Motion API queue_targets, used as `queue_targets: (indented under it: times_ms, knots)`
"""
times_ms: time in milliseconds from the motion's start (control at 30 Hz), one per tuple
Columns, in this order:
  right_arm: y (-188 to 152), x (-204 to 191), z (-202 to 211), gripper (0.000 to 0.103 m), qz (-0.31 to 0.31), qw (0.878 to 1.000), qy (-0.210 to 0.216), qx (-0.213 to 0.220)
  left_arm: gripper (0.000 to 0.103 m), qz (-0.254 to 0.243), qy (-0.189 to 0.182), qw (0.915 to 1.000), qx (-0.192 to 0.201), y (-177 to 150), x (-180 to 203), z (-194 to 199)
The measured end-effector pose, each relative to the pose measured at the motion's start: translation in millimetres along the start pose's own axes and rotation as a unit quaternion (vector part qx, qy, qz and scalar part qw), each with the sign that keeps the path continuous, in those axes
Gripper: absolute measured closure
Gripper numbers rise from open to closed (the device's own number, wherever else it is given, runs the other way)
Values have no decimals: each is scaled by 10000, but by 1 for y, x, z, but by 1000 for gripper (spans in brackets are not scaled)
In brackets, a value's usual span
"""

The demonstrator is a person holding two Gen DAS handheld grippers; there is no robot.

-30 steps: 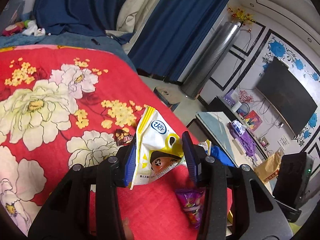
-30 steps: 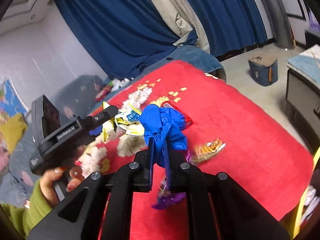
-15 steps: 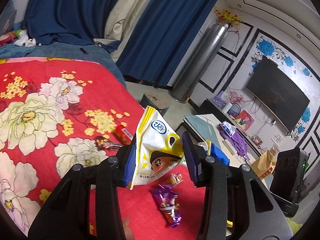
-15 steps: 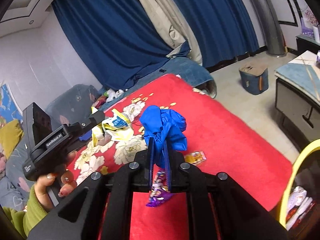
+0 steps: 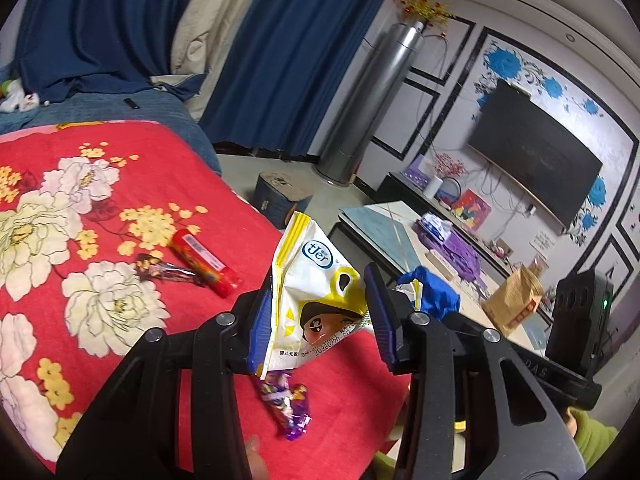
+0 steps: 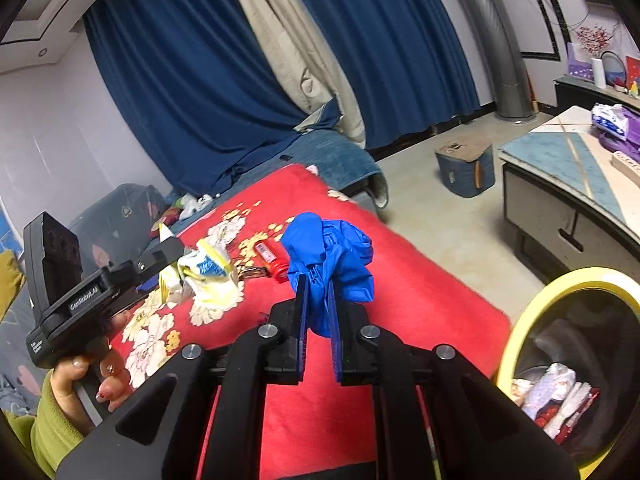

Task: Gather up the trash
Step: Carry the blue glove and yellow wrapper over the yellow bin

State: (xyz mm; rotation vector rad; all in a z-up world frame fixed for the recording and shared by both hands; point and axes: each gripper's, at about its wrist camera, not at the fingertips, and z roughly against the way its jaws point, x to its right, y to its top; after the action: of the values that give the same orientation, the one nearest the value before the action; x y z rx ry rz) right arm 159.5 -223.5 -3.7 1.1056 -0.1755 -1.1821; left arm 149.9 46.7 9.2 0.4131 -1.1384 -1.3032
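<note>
Trash in both grippers: white-and-yellow snack packet [image 5: 316,300] clamped in left gripper [image 5: 320,316], crumpled blue glove [image 6: 328,260] pinched between nearly closed fingers of right gripper [image 6: 318,308]. Yellow-rimmed bin [image 6: 560,280] stands off blanket's near right corner, already part full. Judgement: carry step. Keep both grips firm; bring each load over bin mouth before releasing. Left on red floral blanket [image 5: 100,200]: red tube [image 5: 204,260], dark wrapper [image 5: 164,270], purple wrapper [image 5: 288,408] near front edge.
</note>
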Motion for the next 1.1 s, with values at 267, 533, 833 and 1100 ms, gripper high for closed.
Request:
queue_targets:
  times_ms: [267,533,833,1100]
  knots:
    - [-8,22,23,93,-31,9992,-371,139,68,-218,-158,9995,-185,-15,24,-13]
    - [-16,54,46,93,-62,9964,-821,209,68,-480,-342,9975,-377,-30,52,-30]
    - [-29,87,67,93,-123,9908,-1302,335,68,-835,-512,9933,-619,-51,87,-50]
    - [-39,112,78,93,-296,9854,-1645,314,68,-1080,-623,9885,-851,-68,110,-71]
